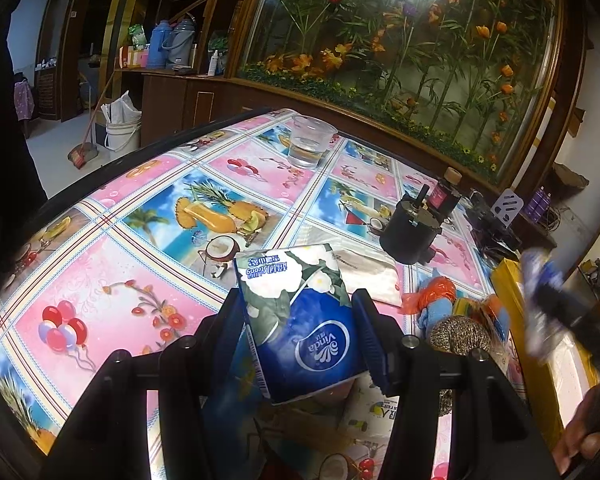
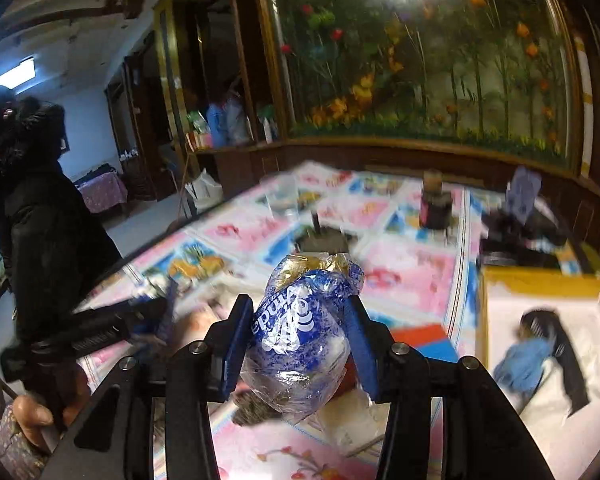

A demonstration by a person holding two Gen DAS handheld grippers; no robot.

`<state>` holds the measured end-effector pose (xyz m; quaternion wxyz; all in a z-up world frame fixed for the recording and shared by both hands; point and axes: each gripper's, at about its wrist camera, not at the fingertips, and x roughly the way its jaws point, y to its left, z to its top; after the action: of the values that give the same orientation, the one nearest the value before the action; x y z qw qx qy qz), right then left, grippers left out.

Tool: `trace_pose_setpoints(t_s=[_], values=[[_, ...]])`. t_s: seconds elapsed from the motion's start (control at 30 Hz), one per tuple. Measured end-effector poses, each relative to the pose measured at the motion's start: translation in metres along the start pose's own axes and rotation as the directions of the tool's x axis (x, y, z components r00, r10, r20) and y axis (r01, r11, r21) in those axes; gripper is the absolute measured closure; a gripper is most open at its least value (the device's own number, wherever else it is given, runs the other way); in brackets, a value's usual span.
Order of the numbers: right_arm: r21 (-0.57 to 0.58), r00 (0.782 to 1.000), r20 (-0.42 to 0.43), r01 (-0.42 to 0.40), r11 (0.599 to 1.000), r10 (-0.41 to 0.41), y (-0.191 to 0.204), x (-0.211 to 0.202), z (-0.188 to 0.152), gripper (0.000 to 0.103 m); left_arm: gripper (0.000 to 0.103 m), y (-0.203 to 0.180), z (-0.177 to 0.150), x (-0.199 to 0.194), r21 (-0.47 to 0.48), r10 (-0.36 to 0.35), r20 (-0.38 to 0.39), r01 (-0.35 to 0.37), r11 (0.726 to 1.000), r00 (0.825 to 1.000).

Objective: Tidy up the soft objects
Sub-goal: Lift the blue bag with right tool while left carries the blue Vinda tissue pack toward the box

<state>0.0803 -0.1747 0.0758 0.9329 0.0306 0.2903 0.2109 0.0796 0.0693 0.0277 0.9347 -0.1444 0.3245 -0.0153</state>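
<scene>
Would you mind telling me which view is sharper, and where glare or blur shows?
Left wrist view: sharp on the tissue pack; only the right gripper at its edge smears. Right wrist view: table motion-blurred, crumpled wrapper fairly clear. Both: lamp glare blown out at top, fisheye bending edges.

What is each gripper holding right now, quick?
Left gripper: closed on the blue flowery Vinda tissue pack.
Right gripper: closed on the crumpled clear-and-blue plastic wrapper.

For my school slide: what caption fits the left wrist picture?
Left gripper holds a blue tissue pack above a colourful tablecloth.
</scene>
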Motion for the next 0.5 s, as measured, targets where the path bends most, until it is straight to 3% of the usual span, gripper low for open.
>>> trace_pose_setpoints(t_s=[0.1,0.5], values=[[0.065,0.998,-0.045,-0.049,0.997,0.052,-0.015,0.011,-0.008,0.052,0.049,-0.003,0.0,0.0,0.017,-0.006,-0.007,0.006,1.0,1.0],[0.069,0.997,-0.001,-0.071,0.995,0.071,-0.019,-0.003,-0.006,0.052,0.049,-0.005,-0.001,0.002,0.012,0.0,-0.012,0.0,1.0,1.0]])
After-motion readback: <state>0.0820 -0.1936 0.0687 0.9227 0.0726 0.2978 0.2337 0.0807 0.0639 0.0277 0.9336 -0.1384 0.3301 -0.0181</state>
